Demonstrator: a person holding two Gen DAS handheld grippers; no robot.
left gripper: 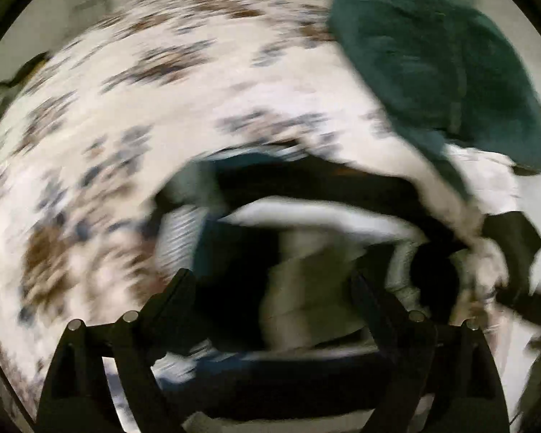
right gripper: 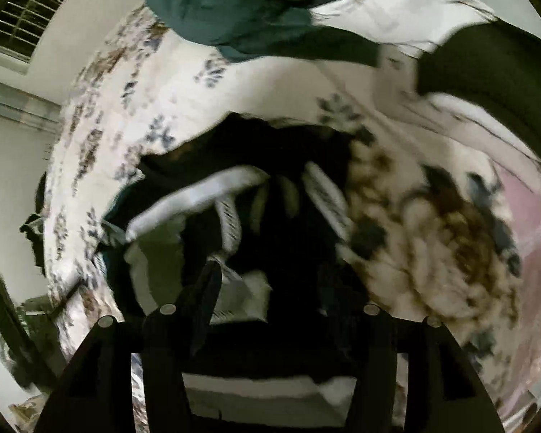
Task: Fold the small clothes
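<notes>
A bed covered by a white floral bedspread (left gripper: 133,115) fills most of both views, its blue and brown flower print smeared by motion blur. It spreads ahead of the left gripper and off to that gripper's left, and it wraps around the far and right sides of the right gripper.

A dark teal garment (left gripper: 432,65) lies bunched on the bedspread, well ahead of the left gripper and to its right; in the right wrist view the same teal garment (right gripper: 234,3) sits far ahead of the right gripper, with a crumpled white cloth (right gripper: 396,11) touching it on the right.

A heap of small clothes (left gripper: 306,223) lies directly below and ahead of both grippers: dark pieces, pale pieces and a blue-and-white striped piece (left gripper: 176,238) mixed together. How the pieces overlap is too blurred to tell.

The left gripper (left gripper: 270,281) points down at the heap with its fingers spread wide and nothing between them.

The right gripper (right gripper: 288,281) also points down over the heap (right gripper: 270,198). Its left finger (right gripper: 205,288) shows against a striped scrap, its right finger merges with dark cloth, and whether it pinches anything I cannot tell.
</notes>
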